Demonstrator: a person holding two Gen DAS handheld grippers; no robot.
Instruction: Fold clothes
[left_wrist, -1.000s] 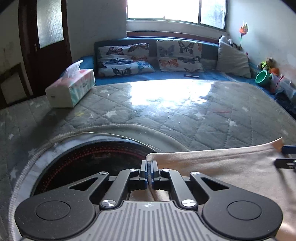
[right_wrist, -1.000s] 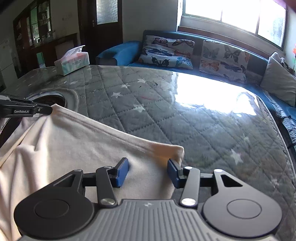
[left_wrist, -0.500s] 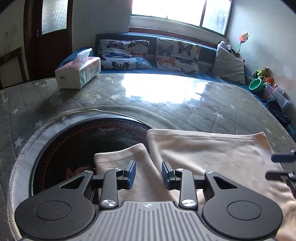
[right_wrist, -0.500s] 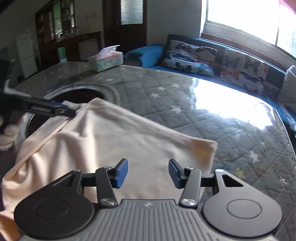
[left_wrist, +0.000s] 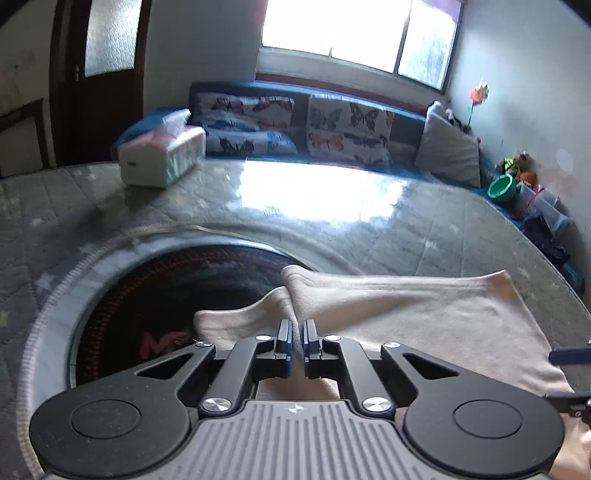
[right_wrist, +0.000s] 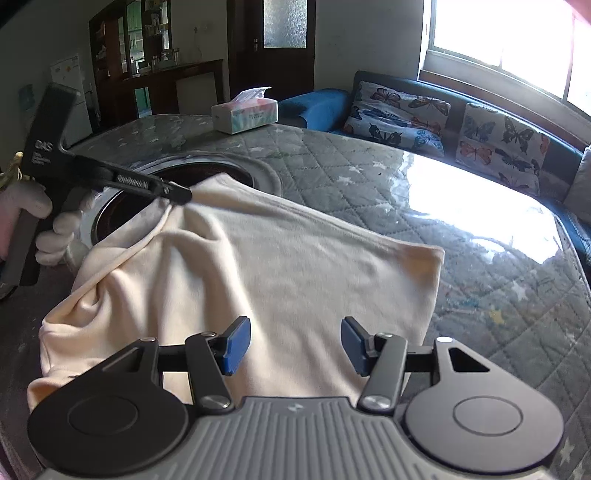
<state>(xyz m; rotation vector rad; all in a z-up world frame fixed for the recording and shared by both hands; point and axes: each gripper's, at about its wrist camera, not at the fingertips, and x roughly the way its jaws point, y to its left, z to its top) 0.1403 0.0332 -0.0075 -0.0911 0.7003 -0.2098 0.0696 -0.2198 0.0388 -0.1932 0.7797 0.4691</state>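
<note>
Left gripper (left_wrist: 295, 341): jaws nearly closed, pinching a raised ridge of the garment (left_wrist: 406, 314) near its far left corner; the right wrist view showed its fingertips buried in the cloth there.
Right gripper (right_wrist: 295, 345): jaws spread wide, holding nothing, hovering over the near edge of the garment (right_wrist: 280, 280).
Hand (right_wrist: 55, 229): gloved in white, wrapped round the left gripper's handle.
Garment position: lay on the counter (right_wrist: 480, 266), its left part over the round black inset (left_wrist: 147, 295), its right part on the quilted cover.
Garment state: one broad, roughly rectangular panel, mostly flat on the right; bunched and creased on the left, where a smaller flap (left_wrist: 236, 317) trailed beside the pinched ridge.
Progress: judged part-way. The straight far edge and square right corner suggested at least one layer turned over, but layers could not be counted. The loose left side was not yet squared, and the panel was still wide for a finished fold.
Material: pale cream knit, soft and limp, matte, forming rounded wrinkles rather than sharp creases.
Counter surface: grey quilted pattern with stars under a glossy clear sheet that reflected the window strongly.
Inset: smooth dark disc with a pale rim.
Tissue box (right_wrist: 245, 114): stood at the far edge, well apart from the garment.
</note>
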